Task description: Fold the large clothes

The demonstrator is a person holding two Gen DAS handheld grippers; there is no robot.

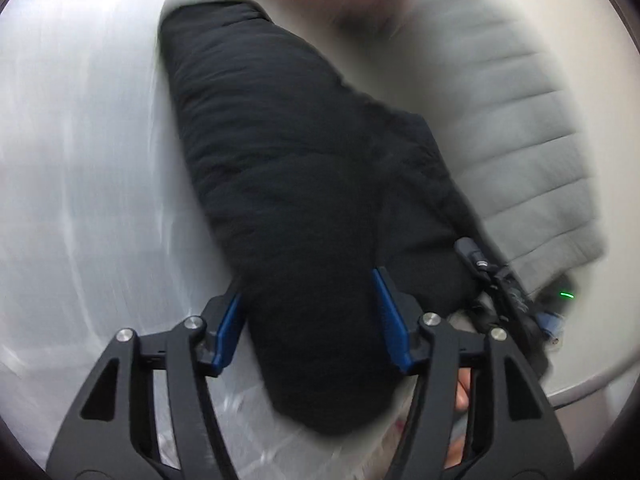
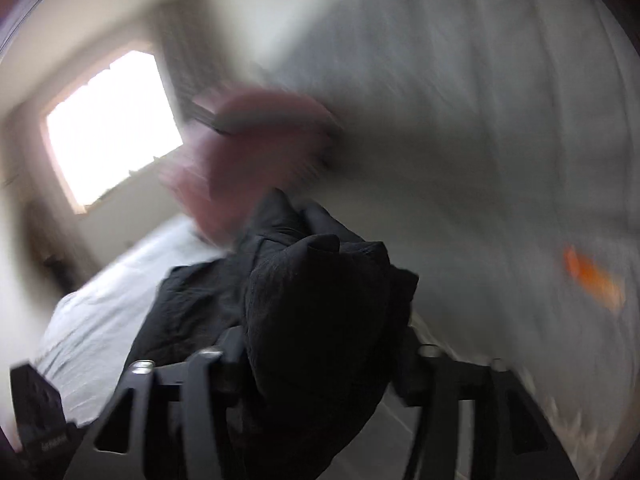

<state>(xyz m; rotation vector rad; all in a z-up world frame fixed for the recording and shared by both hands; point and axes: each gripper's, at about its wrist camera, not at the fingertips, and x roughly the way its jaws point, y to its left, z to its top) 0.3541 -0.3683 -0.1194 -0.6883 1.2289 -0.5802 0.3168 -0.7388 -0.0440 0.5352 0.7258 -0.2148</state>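
Note:
A black padded garment (image 1: 288, 184) hangs lifted above a white bed sheet (image 1: 80, 168) in the left wrist view. My left gripper (image 1: 310, 316) is shut on a thick fold of it between its blue pads (image 1: 390, 312). In the right wrist view my right gripper (image 2: 320, 344) is shut on another bunched part of the black garment (image 2: 316, 304), which rises above the fingers. My right gripper also shows in the left wrist view (image 1: 500, 280), at the garment's right edge. Both views are blurred by motion.
The person's grey quilted jacket (image 1: 520, 128) fills the right of the left wrist view. The right wrist view shows a bright window (image 2: 112, 124), the white bed (image 2: 92, 320), a blurred pink shape (image 2: 248, 152) and an orange patch (image 2: 592, 276) on grey fabric.

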